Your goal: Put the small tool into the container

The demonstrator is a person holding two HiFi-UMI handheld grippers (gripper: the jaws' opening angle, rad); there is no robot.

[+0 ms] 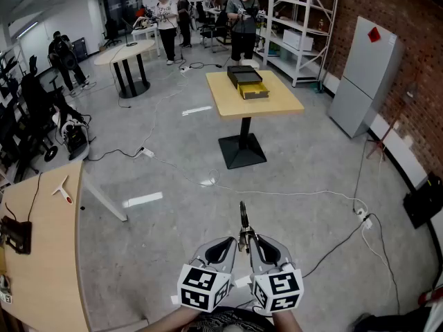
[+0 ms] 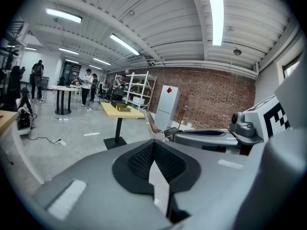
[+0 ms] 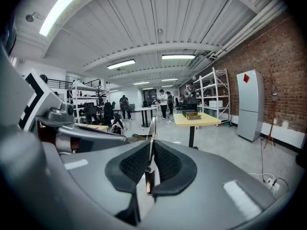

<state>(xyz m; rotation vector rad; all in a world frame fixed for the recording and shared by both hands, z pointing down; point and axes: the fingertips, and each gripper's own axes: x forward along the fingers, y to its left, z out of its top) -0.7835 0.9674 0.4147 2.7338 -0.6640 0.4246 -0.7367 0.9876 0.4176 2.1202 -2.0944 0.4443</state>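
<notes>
In the head view both grippers sit side by side at the bottom, over the bare floor. My right gripper (image 1: 252, 241) (image 3: 151, 148) is shut on a thin metal tool (image 1: 243, 221) (image 3: 152, 128), which sticks up and forward from its pads. My left gripper (image 1: 231, 243) (image 2: 152, 146) is shut, with its pads meeting on nothing; in its view the tool (image 2: 150, 122) shows just beyond its tip. The container, a dark box with a yellow drawer pulled out (image 1: 248, 83) (image 3: 192, 114) (image 2: 119, 107), stands on a yellow pedestal table (image 1: 270, 103) far ahead.
A wooden table (image 1: 48, 254) with small items runs along the left. Cables (image 1: 291, 194) trail across the grey floor between me and the yellow table. A grey fridge (image 1: 361, 75) and white shelves (image 1: 301, 26) line the right wall. People stand at the back.
</notes>
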